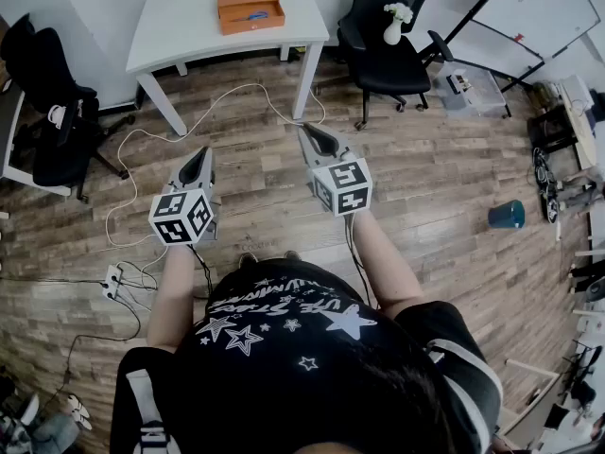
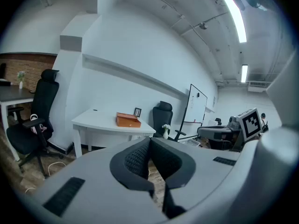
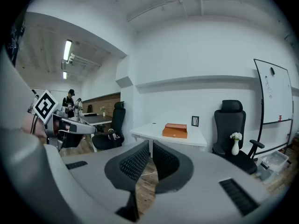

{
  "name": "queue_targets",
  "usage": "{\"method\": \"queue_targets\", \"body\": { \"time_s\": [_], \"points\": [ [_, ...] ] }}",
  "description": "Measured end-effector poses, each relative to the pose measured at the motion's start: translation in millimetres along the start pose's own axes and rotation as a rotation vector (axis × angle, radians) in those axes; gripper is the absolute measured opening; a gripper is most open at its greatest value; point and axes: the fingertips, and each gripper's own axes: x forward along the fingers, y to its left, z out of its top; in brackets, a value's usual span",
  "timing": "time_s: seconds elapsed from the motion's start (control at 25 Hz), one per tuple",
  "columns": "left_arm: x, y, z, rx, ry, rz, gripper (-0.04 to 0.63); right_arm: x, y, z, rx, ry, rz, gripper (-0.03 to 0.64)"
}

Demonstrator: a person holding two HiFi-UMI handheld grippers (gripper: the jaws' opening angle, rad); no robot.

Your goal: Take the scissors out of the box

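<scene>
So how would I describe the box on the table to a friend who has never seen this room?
Find the white table standing against the far wall. Towards its back edge sits the box, shallow and open-topped, with something blue lying inside. It is the only bright orange thing on the table; the small picture frame beside it is dark.

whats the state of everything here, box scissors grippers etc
box: open, sitting on the white table
scissors: lying inside the box, not taken out yet
left gripper: shut, empty, well short of the table
right gripper: shut, empty, well short of the table
vase: upright on the black chair
</scene>
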Motion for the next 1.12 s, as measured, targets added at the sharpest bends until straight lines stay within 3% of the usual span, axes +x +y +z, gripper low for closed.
{"method": "queue_targets", "body": {
  "time_s": [0.64,1.12],
  "points": [
    [4,36,-1,0.03,0.019,-0.027,0.018,29,22,-4,0.006,0.015,-0.037,0.057],
    [-5,119,-9,0.037,0.052,-0.043,0.018,85,69,-12,-0.007,0.014,-0.093,0.058]
  ]
}}
